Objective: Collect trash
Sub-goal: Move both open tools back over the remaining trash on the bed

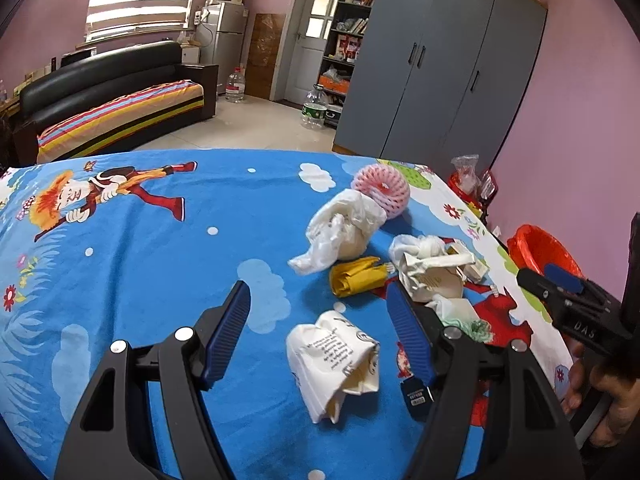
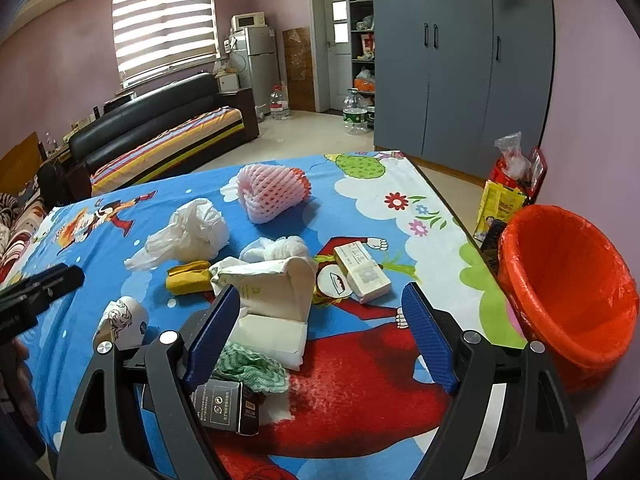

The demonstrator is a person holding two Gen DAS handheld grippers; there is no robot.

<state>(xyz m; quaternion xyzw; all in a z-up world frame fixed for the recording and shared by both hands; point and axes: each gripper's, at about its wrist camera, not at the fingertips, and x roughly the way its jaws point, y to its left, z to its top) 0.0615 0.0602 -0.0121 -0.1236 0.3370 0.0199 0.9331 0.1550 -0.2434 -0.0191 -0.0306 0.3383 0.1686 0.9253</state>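
Note:
Trash lies scattered on the blue cartoon tablecloth (image 1: pixel 140 280). My left gripper (image 1: pixel 318 296) is open, and a crumpled printed paper cup (image 1: pixel 336 360) lies loose between its fingers. Beyond it are a yellow wrapper (image 1: pixel 356 280), a white plastic bag (image 1: pixel 344 232) and a pink foam net (image 1: pixel 382 188). My right gripper (image 2: pixel 320 296) is open over a folded white paper box (image 2: pixel 276 300), a green-white cloth (image 2: pixel 252 368) and a small black box (image 2: pixel 224 404), pressing on none. A small white carton (image 2: pixel 362 274) lies ahead. The red-lined bin (image 2: pixel 568 280) stands right of the table.
The table's right edge (image 2: pixel 452 208) runs close by the bin. Bags and packets (image 2: pixel 508 184) are piled on the floor behind the bin. A grey wardrobe (image 2: pixel 460 60) and a black sofa (image 1: pixel 112 92) stand beyond. The left gripper's tip (image 2: pixel 52 280) shows at the left.

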